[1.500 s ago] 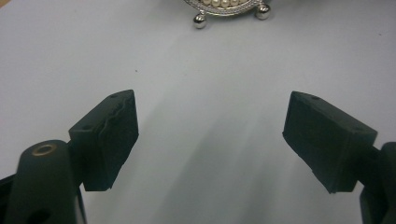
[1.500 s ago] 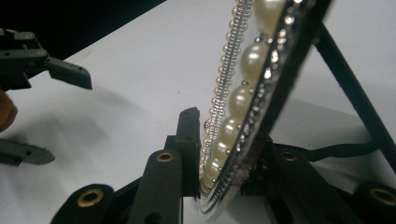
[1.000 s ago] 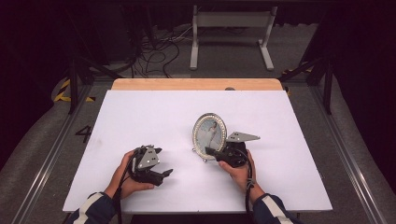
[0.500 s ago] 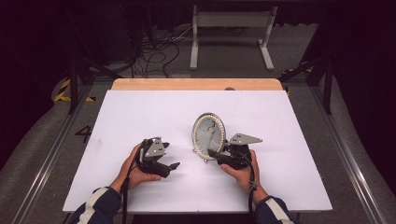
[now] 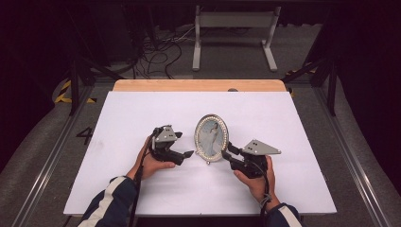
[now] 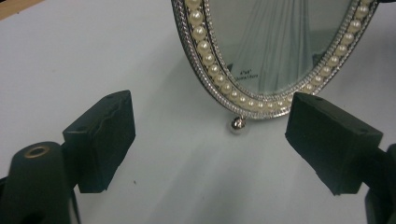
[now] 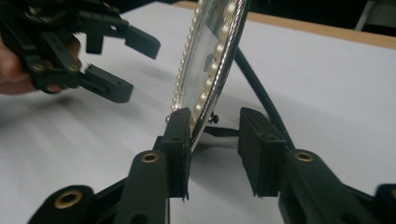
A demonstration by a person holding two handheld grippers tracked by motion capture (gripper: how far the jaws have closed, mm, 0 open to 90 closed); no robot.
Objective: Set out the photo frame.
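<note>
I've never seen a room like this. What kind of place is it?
Probably a lab or recording studio: a white table in a dark room, loose cables on the grey floor and a metal stand behind it.

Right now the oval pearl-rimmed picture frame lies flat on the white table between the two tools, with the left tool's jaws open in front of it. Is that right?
Not quite: the picture frame does not lie flat. It stands upright on its back strut, as the right gripper view shows. The rest holds: it is on the white table between the tools, and the left tool is open in front of it.
</note>
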